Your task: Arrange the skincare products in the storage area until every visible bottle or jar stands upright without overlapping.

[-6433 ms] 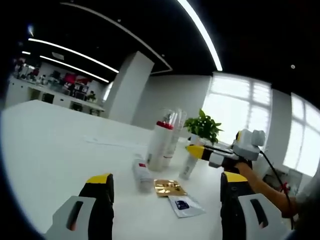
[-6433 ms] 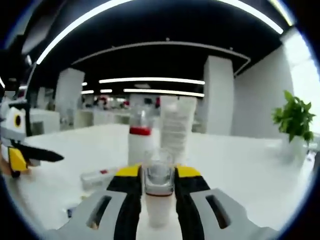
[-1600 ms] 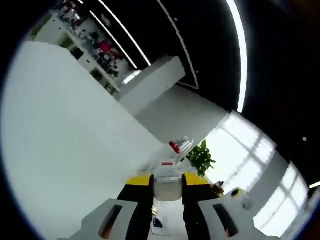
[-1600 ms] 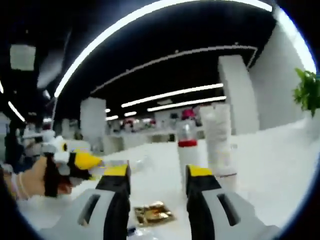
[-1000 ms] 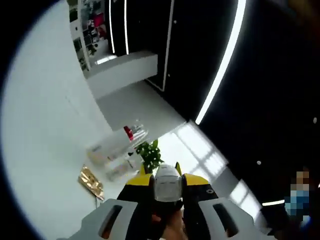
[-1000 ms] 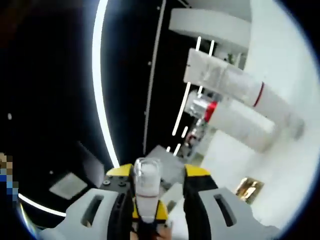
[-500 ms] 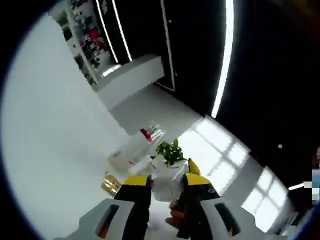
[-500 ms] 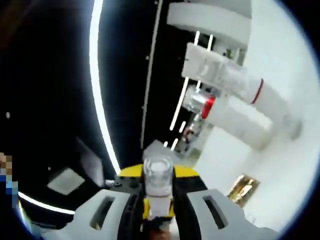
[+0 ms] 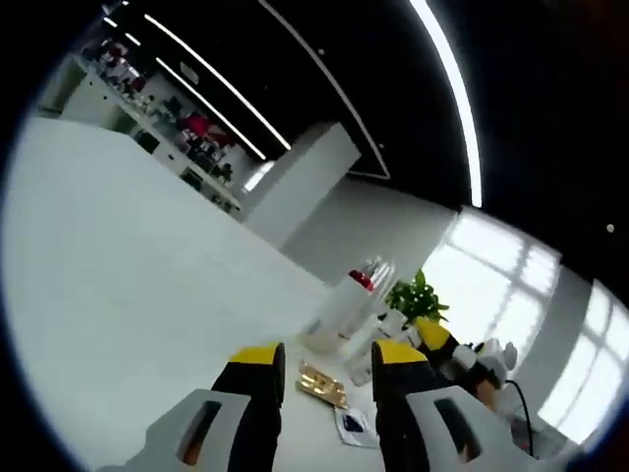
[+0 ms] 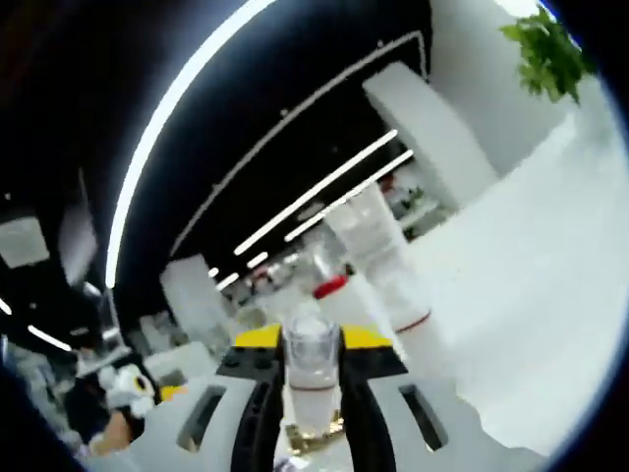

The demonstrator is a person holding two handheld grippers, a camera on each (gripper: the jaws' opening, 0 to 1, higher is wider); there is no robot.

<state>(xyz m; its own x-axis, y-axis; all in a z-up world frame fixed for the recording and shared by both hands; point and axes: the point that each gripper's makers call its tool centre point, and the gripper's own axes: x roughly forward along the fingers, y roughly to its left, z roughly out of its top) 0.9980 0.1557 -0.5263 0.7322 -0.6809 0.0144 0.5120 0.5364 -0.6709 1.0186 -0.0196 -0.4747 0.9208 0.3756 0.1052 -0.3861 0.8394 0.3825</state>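
In the right gripper view my right gripper is shut on a small white bottle with a clear cap, held upright between the yellow tips. Behind it stand a tall white bottle with a clear cap and a bottle with a red collar. In the left gripper view my left gripper is open with nothing between its fingers. It points at the same standing bottles on the white table. The right gripper comes in from the right there. The left gripper sits low at the left of the right gripper view.
A gold sachet and a white sachet with a blue mark lie flat on the table near the bottles. The gold sachet lies just below the held bottle. A potted plant stands behind the bottles. Bare tabletop stretches to the left.
The small bottle has passed from my left gripper to my right one. The left jaws opened and drew away; the right jaws shut on it and both views swung level.
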